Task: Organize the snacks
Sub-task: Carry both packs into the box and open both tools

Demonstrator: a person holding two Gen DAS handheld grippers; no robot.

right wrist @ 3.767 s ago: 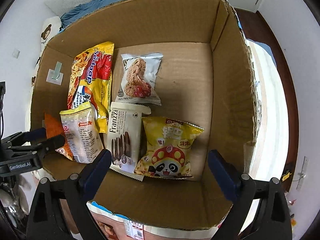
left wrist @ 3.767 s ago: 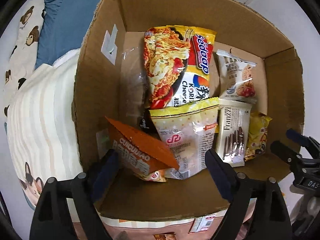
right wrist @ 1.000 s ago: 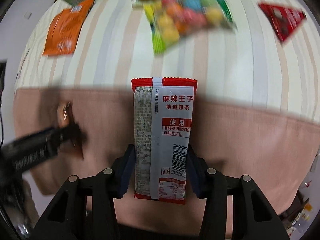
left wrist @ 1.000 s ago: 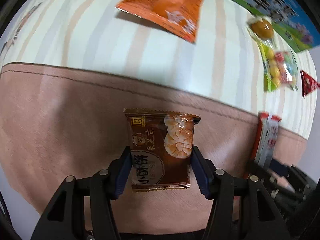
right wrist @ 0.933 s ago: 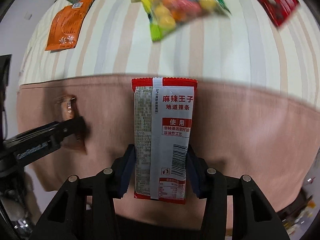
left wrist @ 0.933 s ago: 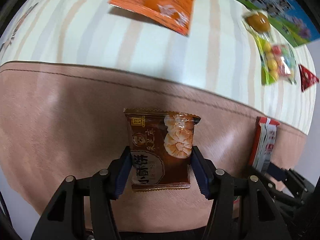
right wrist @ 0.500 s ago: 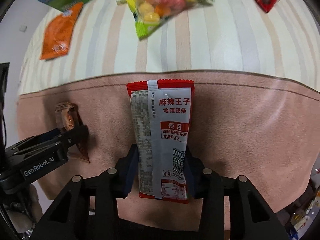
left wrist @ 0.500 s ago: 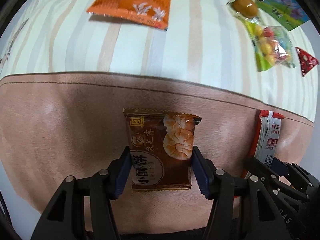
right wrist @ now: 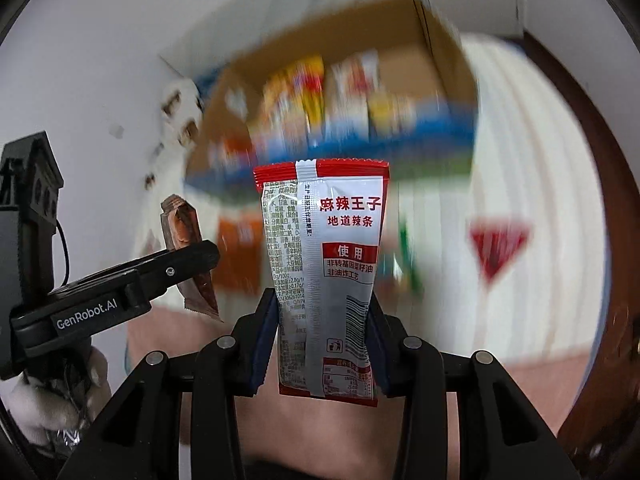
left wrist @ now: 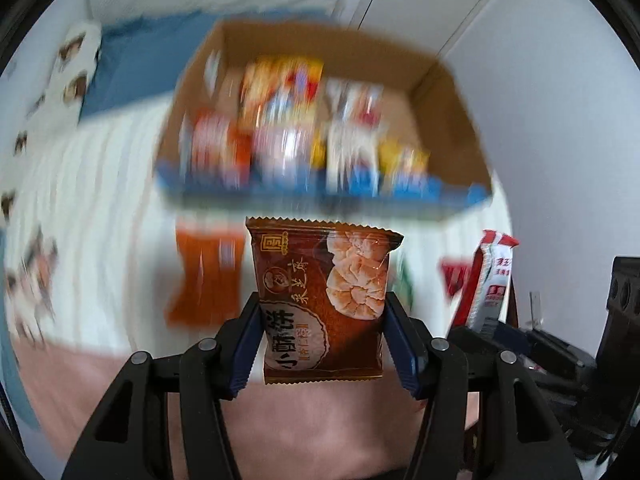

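Observation:
My left gripper (left wrist: 322, 344) is shut on a brown pastry snack packet (left wrist: 324, 300) and holds it upright in the air. My right gripper (right wrist: 322, 340) is shut on a red-and-white spicy strip packet (right wrist: 324, 264), also upright. The cardboard box (left wrist: 448, 108) with several snack bags inside lies ahead, blurred, in both views (right wrist: 436, 64). The right packet shows at the right of the left wrist view (left wrist: 490, 280); the left gripper with the brown packet (right wrist: 188, 256) shows at the left of the right wrist view.
On the striped bed cover (left wrist: 100, 208) lie an orange packet (left wrist: 204, 280), a red triangular packet (right wrist: 498, 244) and a green-edged candy bag (right wrist: 408, 264), all blurred. A pink blanket band (left wrist: 320, 432) lies near me. White walls stand behind.
Both grippers have swung up from looking down at the bed to facing the box, each still holding its packet. The background is motion-blurred.

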